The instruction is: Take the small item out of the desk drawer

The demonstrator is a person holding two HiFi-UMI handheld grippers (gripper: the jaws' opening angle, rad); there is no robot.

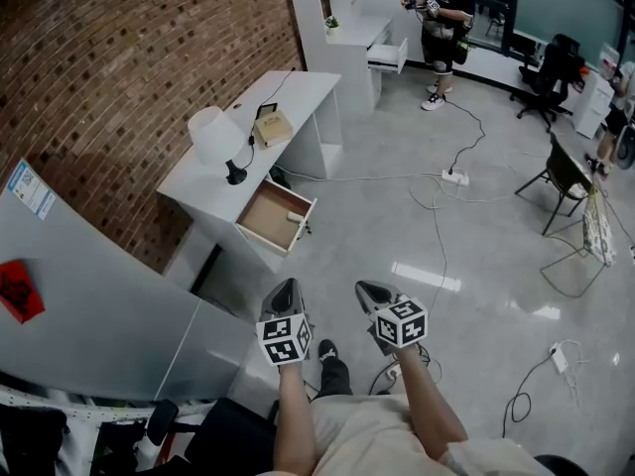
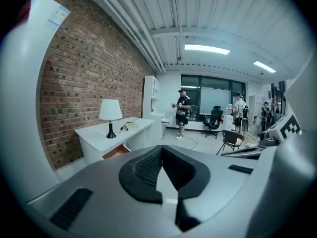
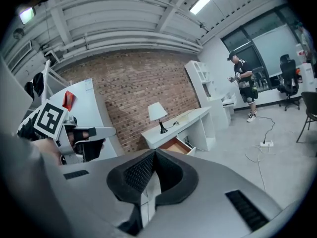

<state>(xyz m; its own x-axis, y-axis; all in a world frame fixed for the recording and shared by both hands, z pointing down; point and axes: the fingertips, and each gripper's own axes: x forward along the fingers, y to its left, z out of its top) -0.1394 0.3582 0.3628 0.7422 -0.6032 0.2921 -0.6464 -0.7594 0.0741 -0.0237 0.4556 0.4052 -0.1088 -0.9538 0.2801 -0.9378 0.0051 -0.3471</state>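
The small item is hard to make out from here: a pale speck at the front corner of the drawer (image 1: 273, 216) may be it, but it is too small to be sure. The drawer already stands pulled out from under the white counter (image 1: 298, 97), its wooden bottom otherwise showing bare. On the counter above are a white lamp (image 1: 216, 139) and a tan box (image 1: 273, 127), with the brick wall (image 1: 119, 67) behind. Both tools are well apart from all this, held low in front of the person over the floor (image 1: 397, 216). The left tool (image 1: 286, 288) has its jaws together with nothing between them, and the right tool (image 1: 367, 289) is likewise closed and empty. I judge this to be the approach, with opening already done and picking not yet begun. The next move calls for walking up to the counter, spreading one tool's jaws, and lowering it into the drawer's front corner. Cables (image 1: 437, 191) trail across the floor, so footing needs care.
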